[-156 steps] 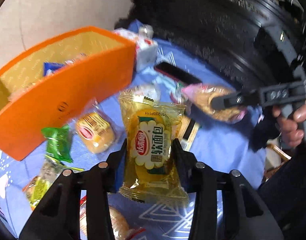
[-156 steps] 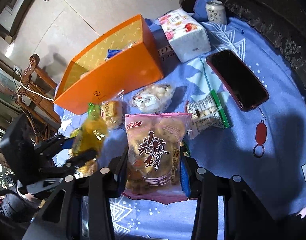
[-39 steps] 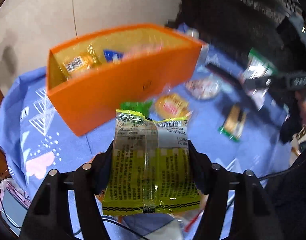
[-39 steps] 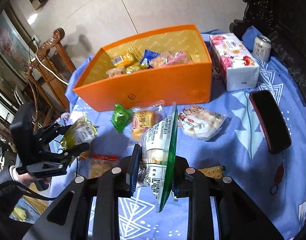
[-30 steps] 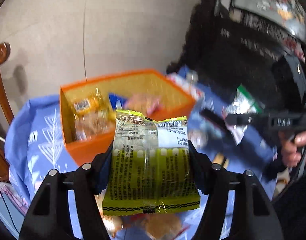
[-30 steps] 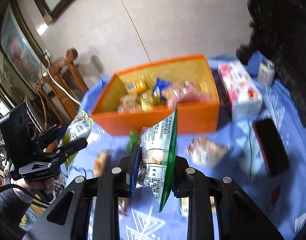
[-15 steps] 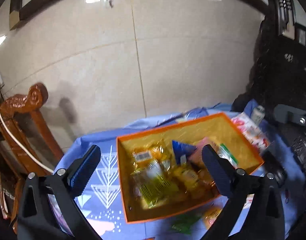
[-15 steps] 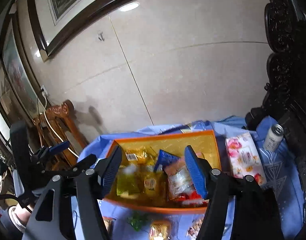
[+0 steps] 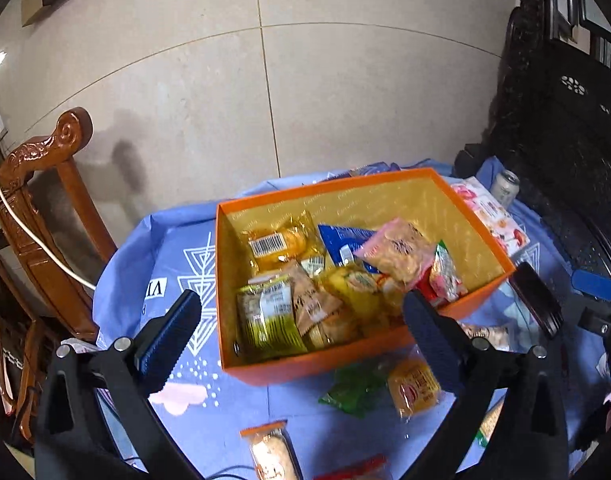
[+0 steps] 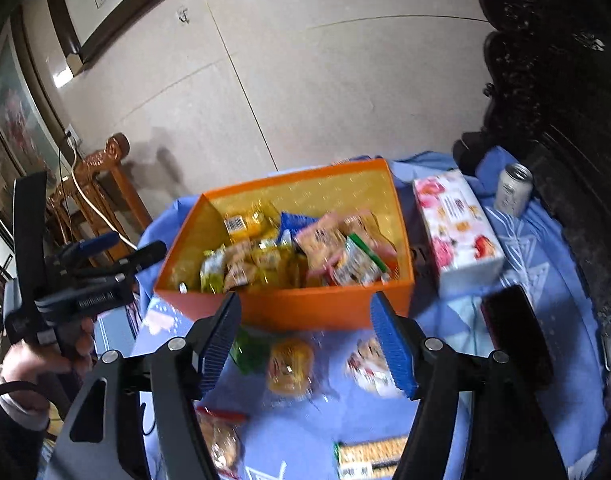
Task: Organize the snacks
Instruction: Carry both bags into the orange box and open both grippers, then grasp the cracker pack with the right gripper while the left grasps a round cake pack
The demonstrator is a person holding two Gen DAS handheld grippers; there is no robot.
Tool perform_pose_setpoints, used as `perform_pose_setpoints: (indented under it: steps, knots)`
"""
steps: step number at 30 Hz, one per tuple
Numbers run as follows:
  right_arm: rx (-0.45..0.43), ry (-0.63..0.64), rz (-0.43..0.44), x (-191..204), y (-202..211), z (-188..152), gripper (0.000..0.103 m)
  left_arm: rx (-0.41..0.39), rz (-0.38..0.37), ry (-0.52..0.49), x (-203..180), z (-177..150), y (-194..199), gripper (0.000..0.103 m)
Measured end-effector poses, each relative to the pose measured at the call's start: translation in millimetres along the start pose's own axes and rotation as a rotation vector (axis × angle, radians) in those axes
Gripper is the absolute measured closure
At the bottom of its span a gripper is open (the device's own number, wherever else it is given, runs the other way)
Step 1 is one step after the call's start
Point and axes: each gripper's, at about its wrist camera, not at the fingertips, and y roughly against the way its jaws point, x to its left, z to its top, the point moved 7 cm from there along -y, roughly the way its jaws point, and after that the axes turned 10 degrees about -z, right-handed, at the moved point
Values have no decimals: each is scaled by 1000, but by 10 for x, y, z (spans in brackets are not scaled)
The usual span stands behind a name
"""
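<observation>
Blue tablecloth below; left gripper, right gripper angled downward, jaws just opened, empty.

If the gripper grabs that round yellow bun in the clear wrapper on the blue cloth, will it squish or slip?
The wrapped bun probably squishes a bit: it looks like soft bread sealed in a puffy bag. Its shiny film may be slippery, so the pads could slide off. It seems light for its size and lies flat, so it is unlikely to roll.

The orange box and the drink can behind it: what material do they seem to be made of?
Orange box: probably stiff cardboard with a matte orange outside and a yellow printed lining; its thin walls meet in sharp folded corners. Drink can: probably aluminium, with a silvery rim and a pale printed side.
</observation>
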Motion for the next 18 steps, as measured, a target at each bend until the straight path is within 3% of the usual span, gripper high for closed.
perform_pose_setpoints:
  steps: [2,8,11,16,18]
  knots:
    - [4,-8,-22,-92,65,-98,23,-2,1,9,-11,-93,58,4]
    - [82,-17,-125,-530,99,-626,23,24,-46,99,49,-583,146,4]
    - [194,-41,-146,-693,-32,-1028,23,62,-51,134,90,-938,182,4]
    - [401,-190,-89,-741,-354,-1582,23,116,-9,153,241,-1324,263,4]
    - [436,-228,-80,-710,-453,-1667,23,120,7,173,346,-1404,319,4]
